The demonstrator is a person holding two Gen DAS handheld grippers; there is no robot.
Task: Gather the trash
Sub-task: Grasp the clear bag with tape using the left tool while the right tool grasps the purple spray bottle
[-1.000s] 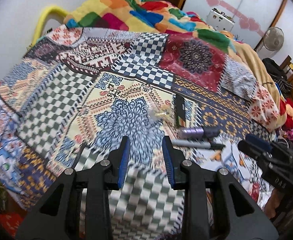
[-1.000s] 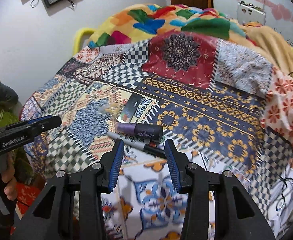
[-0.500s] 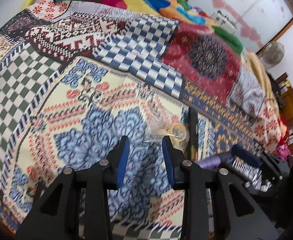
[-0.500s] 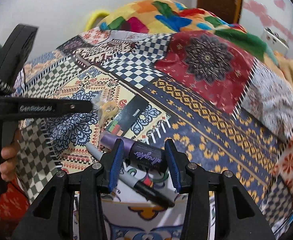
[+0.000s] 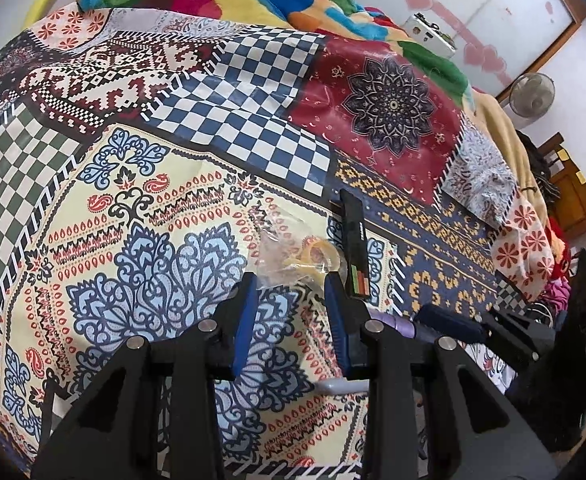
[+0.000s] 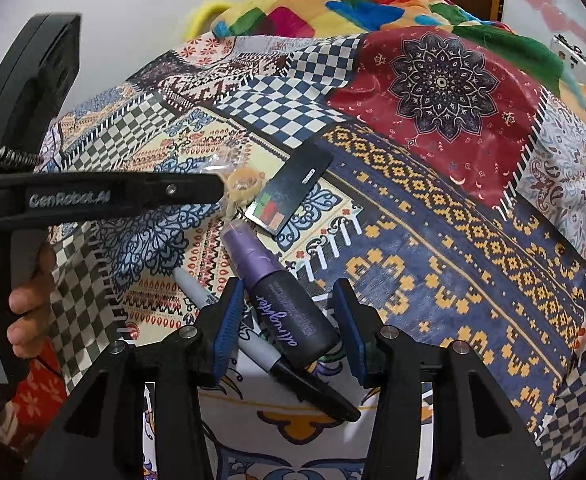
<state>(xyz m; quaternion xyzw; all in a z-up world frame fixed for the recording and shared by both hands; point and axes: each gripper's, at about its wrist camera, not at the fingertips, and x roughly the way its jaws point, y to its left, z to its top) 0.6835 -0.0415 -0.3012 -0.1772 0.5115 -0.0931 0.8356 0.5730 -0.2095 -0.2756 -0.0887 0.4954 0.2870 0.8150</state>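
On a patchwork bed [image 5: 141, 208], the left tongs [image 5: 291, 280] stand partly open around a clear wrapper [image 5: 293, 256]; the right tongs [image 6: 289, 292] are opening, straddling a purple bottle [image 6: 281, 300].

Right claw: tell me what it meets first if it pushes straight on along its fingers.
The right claw, its jaws opening, would likely meet the purple spray bottle first; the bottle lies between the fingers, untouched, across a grey marker on the patchwork bedspread. Depth is unclear.

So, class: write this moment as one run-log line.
left claw: open at clear wrapper | right claw: opening around purple bottle | marker: beside bottle
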